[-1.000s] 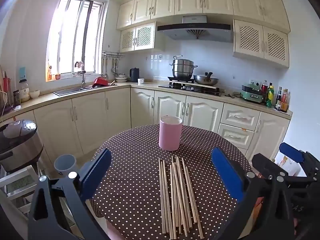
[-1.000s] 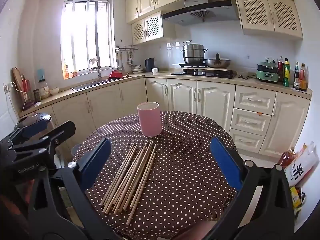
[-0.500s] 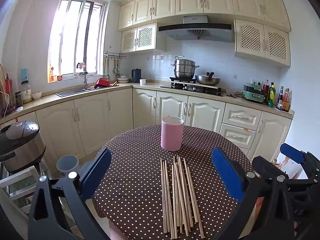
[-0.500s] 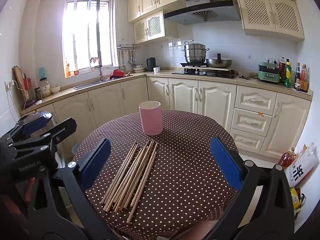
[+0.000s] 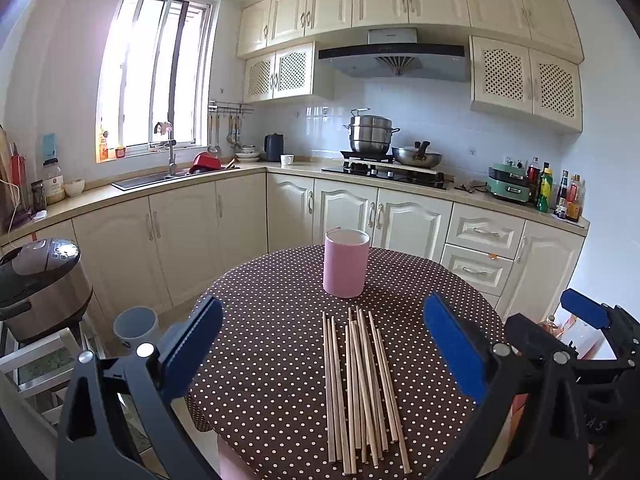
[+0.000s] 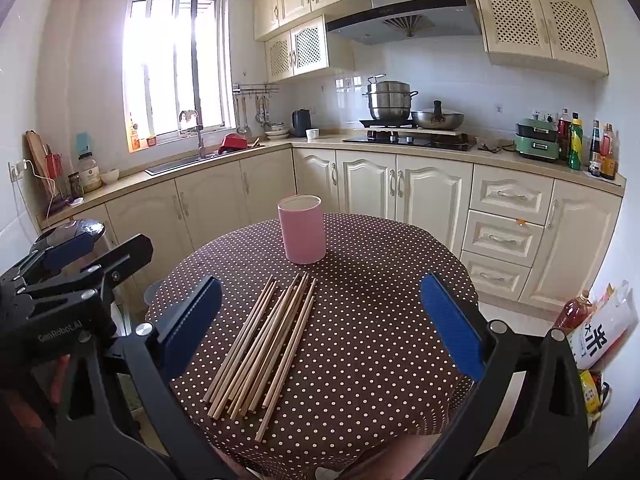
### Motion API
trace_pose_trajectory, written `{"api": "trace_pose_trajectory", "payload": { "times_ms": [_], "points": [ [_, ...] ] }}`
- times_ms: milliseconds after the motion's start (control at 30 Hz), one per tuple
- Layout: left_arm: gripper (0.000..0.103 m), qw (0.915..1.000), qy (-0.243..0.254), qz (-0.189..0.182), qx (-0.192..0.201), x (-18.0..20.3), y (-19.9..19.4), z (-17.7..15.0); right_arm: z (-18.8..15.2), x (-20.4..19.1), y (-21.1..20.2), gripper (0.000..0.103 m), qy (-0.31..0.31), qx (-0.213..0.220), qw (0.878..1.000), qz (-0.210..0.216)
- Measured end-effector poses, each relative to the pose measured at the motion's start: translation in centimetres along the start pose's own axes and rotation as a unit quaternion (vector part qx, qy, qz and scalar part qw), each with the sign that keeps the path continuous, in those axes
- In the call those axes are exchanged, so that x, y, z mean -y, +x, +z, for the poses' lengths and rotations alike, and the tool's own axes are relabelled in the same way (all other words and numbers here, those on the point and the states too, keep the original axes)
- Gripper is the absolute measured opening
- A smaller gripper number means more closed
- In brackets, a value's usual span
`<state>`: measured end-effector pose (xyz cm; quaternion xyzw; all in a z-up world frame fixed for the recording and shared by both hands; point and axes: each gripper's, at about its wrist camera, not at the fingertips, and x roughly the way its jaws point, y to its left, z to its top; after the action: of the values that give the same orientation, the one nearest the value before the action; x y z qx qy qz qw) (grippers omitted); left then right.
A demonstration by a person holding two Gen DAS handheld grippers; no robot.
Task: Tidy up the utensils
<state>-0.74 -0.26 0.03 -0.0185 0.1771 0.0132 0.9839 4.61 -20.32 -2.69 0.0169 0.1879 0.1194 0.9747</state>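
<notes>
We are holding both claws spread wide above the near edge of the round bench (image 5: 256,312), and neither one is gripping anything. The left claw (image 5: 322,340) is looking straight down the line of the chopsticks (image 5: 360,384), which are lying loose, side by side and partly overlapping, on the dotted cloth near us. The right claw (image 6: 320,316) is hovering off to their right, seeing the same bundle fanned out at a slant. The pink holder (image 5: 346,266) is standing upright just beyond the far tips of the sticks, and nothing seems to be in it yet.

Now, the risks as we are judging them: these sticks are thin, round and crowded, so a pinch could catch two at once or roll one away across the cloth. A stick gripped near one end may droop and strike the holder's rim, and a hard knock could tip that tall, narrow cup.
</notes>
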Motion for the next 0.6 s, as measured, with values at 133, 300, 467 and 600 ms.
{"api": "trace_pose_trajectory", "payload": {
  "times_ms": [133,300,467,600],
  "points": [
    [0.099,1.0,0.0,0.003,0.002,-0.04,-0.11,-0.02,0.02,0.09,-0.03,0.097,0.004,-0.001,1.0,0.001],
    [0.099,1.0,-0.002,-0.002,-0.001,-0.2,0.0,0.06,-0.02,0.1,-0.03,0.097,0.005,-0.003,1.0,0.002],
    [0.099,1.0,0.003,0.003,0.002,-0.14,0.06,0.01,-0.1,0.18,-0.02,0.097,0.007,-0.004,1.0,0.001],
    [0.099,1.0,0.004,0.003,-0.001,-0.05,0.23,-0.1,-0.11,0.34,0.09,0.097,0.011,-0.007,1.0,0.001]
  ]
}}
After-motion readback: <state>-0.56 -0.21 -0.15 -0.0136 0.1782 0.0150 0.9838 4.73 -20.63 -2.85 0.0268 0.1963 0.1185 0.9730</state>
